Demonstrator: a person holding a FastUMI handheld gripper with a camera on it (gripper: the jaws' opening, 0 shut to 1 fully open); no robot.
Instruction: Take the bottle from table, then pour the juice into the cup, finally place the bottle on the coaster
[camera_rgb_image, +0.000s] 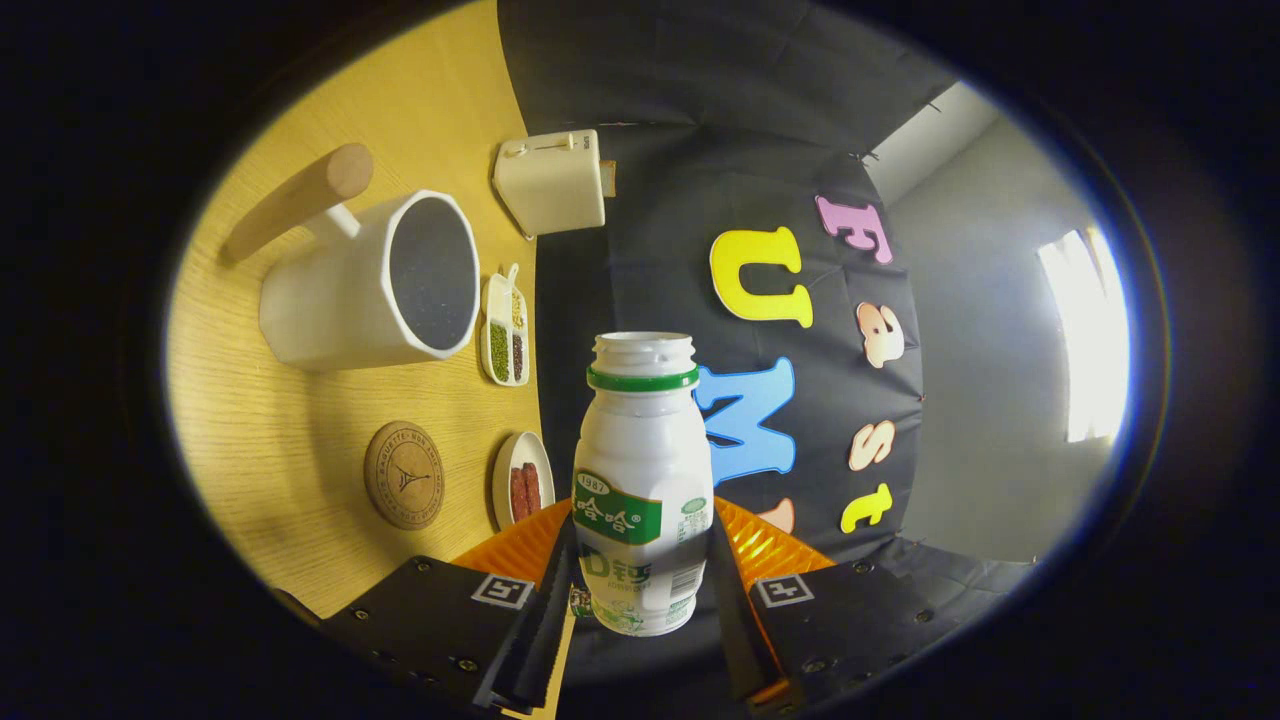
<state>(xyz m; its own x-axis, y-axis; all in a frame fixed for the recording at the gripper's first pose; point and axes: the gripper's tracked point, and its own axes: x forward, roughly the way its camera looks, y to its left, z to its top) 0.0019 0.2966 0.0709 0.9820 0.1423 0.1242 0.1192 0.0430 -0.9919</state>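
Uncapped bottle (640, 480) pinched between both fingers of gripper (640, 590), lifted off table (300, 470), cup (370, 285) and coaster (404, 474) beyond

The gripper (640, 590) holds the bottle (640, 480) by its lower body, both fingers pressing its sides. The bottle is uncapped, white with a green neck ring and label, and stands out along the fingers. The table (260, 430) appears tilted on its side. On it lie a round cork coaster (403, 474), a white cup (375, 282) with a wooden handle, a small dish (522, 482) of red pieces, a divided tray (505, 338) and a white box (552, 182).
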